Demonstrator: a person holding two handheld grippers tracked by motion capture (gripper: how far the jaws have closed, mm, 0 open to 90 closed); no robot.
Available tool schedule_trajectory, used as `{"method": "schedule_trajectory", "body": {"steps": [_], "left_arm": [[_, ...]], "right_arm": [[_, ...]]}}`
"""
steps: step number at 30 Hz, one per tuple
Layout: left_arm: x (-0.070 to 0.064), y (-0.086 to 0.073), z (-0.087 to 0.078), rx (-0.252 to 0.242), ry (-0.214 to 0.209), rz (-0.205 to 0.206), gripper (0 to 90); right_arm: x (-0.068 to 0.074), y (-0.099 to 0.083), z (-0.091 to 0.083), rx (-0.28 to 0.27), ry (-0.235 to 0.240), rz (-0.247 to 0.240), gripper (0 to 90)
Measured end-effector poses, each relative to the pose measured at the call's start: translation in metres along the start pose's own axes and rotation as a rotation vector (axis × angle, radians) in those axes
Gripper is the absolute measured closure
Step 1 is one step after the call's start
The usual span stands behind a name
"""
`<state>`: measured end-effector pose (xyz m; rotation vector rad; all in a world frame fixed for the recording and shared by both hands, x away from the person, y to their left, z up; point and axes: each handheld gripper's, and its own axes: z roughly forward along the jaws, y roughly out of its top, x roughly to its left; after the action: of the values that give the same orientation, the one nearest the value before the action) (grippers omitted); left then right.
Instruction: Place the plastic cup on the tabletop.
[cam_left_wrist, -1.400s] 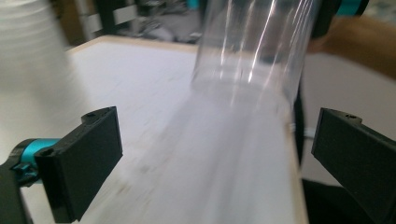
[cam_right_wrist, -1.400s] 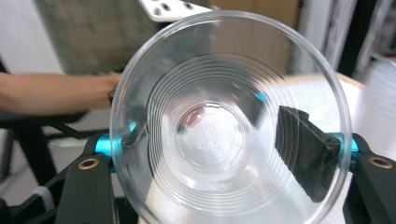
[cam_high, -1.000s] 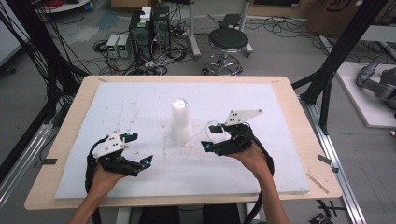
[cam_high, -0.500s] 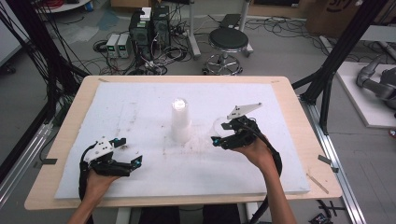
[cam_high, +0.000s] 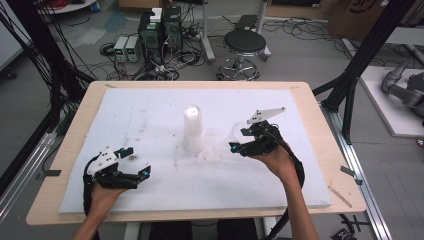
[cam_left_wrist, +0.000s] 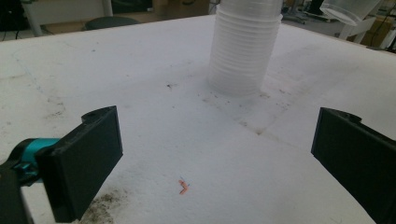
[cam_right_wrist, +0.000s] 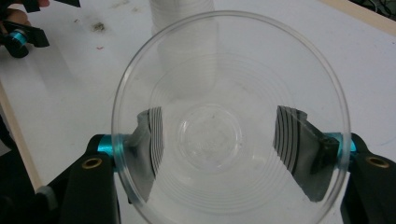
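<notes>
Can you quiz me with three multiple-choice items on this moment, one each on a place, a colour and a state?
1. Where does the stack of clear cups stand?
A. near the middle of the white board
B. on the stool
C. at the board's near left corner

2. What colour are the jaws of the left gripper?
A. white
B. black
C. orange

3. How is the right gripper?
A. open and empty
B. lying on the table
C. shut on a clear cup

Answers: 1 A, the high view shows it mid-board; 2 B, both jaws are black; 3 C, its jaws press the cup's sides.
</notes>
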<state>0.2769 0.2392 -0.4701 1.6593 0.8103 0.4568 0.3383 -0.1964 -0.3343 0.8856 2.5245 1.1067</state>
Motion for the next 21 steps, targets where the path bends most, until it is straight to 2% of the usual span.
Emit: {"method": "schedule_trajectory", "body": {"steps": [8,12,15,21], "left_arm": [[0.001,0.0,0.0,-0.003,0.004,-0.012,1.9],[0.001,0.0,0.0,0.0,0.0,-0.013,1.9],[0.002,0.0,0.0,0.002,-0.001,-0.023,1.9],[0.002,0.0,0.0,-0.002,-0.004,-0.024,1.9]], "right_arm": [[-0.011,0.002,0.008,0.05,-0.077,0.044,34.1],[-0.019,0.002,0.018,0.095,-0.124,0.066,34.1],[-0.023,0.002,0.026,0.128,-0.151,0.064,34.1],[-0.03,0.0,0.042,0.167,-0.177,0.087,34.0]]}}
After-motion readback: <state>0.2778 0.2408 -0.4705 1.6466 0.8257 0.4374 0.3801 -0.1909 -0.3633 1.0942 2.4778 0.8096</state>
